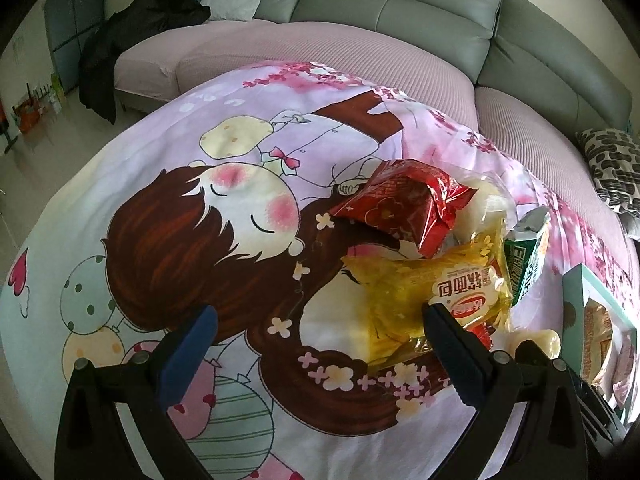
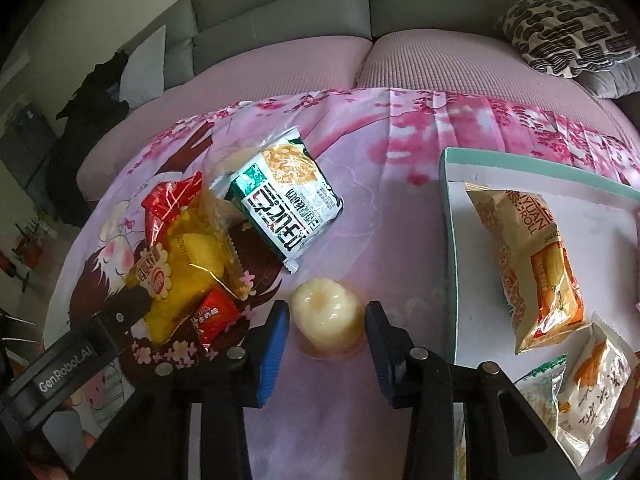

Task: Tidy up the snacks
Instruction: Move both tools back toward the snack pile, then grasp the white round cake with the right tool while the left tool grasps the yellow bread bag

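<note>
On the pink cartoon-printed cloth, the heap of snacks lies at the left of the right wrist view: a clear yellow bread packet with a small red wrapped sweet against its near edge and a green-and-white foil noodle packet tilted just beyond. The left gripper hovers over the cloth with its fingers wide apart, its right finger overlapping that yellow packet's near corner (contact cannot be told). Next, the pale translucent jelly cup sits upside down on the cloth, squarely between the blue-padded fingers of the right gripper; the pads stand close on either side, but narrow gaps show, so they are not clamped. At the right, the white tray with a teal rim holds several beige and orange packets.
</note>
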